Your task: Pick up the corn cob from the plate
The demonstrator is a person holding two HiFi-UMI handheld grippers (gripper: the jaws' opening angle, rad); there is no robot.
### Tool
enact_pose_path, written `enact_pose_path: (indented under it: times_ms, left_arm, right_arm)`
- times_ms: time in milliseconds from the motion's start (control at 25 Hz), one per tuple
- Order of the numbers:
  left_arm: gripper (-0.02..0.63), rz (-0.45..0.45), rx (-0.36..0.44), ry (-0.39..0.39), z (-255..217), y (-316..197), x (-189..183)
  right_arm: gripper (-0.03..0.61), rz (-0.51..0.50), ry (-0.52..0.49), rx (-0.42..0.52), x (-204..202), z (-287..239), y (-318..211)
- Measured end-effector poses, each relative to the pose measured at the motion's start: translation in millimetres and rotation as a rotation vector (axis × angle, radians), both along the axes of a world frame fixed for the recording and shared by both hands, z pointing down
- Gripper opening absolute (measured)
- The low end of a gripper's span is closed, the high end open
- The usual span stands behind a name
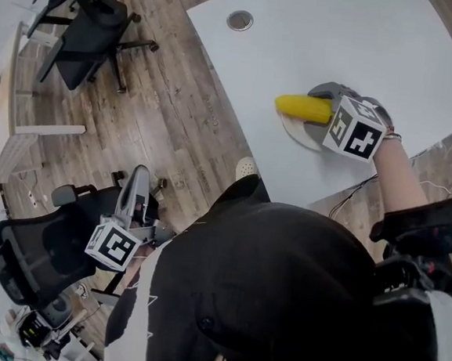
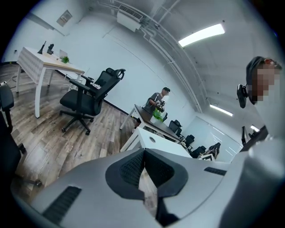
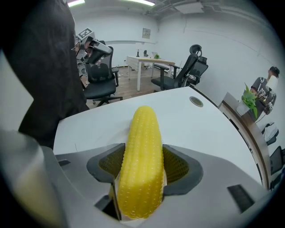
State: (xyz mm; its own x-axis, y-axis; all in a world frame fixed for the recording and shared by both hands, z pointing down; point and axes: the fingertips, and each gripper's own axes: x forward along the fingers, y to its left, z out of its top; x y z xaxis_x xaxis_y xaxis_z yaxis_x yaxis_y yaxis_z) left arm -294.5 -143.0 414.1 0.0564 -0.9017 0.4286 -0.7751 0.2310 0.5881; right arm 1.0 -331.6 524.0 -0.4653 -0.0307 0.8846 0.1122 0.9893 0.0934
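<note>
A yellow corn cob (image 1: 302,106) lies on a small white plate (image 1: 293,132) on the white table (image 1: 340,44). My right gripper (image 1: 323,110) reaches down over the cob's right end. In the right gripper view the corn cob (image 3: 141,164) lies lengthwise between the two dark pads (image 3: 177,167), which stand wide on either side of it, so the right gripper (image 3: 142,156) is open around it. My left gripper (image 1: 141,175) hangs off the table over the wood floor, far left of the plate. Its jaws (image 2: 143,153) meet at the tips with nothing between them.
A round cable grommet (image 1: 240,20) sits near the table's far corner. Black office chairs (image 1: 90,30) stand on the wood floor, one chair (image 1: 39,254) right beside my left gripper. Another desk (image 2: 49,64) and a person (image 2: 159,100) stand farther off in the room.
</note>
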Motion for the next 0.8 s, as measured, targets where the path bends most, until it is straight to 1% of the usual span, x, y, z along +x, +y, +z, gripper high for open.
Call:
enact_pose_path:
  times_ms: [80, 200, 320, 440, 600, 680, 800]
  left_arm:
    - [0.014, -0.010, 0.011, 0.005, 1.1, 3.5, 1.4]
    - [0.014, -0.020, 0.022, 0.024, 3.2, 9.4, 9.0]
    - [0.013, 0.009, 0.056, 0.020, -6.1, 9.1, 24.4]
    - [0.014, 0.014, 0.068, 0.012, -9.9, 17.4, 35.3]
    - [0.014, -0.016, 0.068, -0.001, -14.6, 37.5, 36.7]
    - [0.014, -0.031, 0.083, 0.000, -19.2, 46.0, 39.7]
    - [0.014, -0.039, 0.092, 0.000, -21.1, 58.3, 46.7]
  right_arm:
    - [0.265, 0.008, -0.030, 0.026, -2.6, 0.4, -2.1]
    - [0.265, 0.046, -0.073, 0.033, -4.1, 1.1, -2.1]
    - [0.267, 0.091, -0.131, 0.036, -4.2, -1.9, -1.5]
    - [0.267, 0.121, -0.183, 0.052, -2.1, -2.1, -1.0]
    - [0.267, 0.155, -0.185, 0.068, 0.2, -4.3, 1.4]
    - [0.265, 0.185, -0.183, 0.074, 1.4, -5.1, 2.9]
    - [0.265, 0.235, -0.187, 0.060, 4.7, -6.4, 5.7]
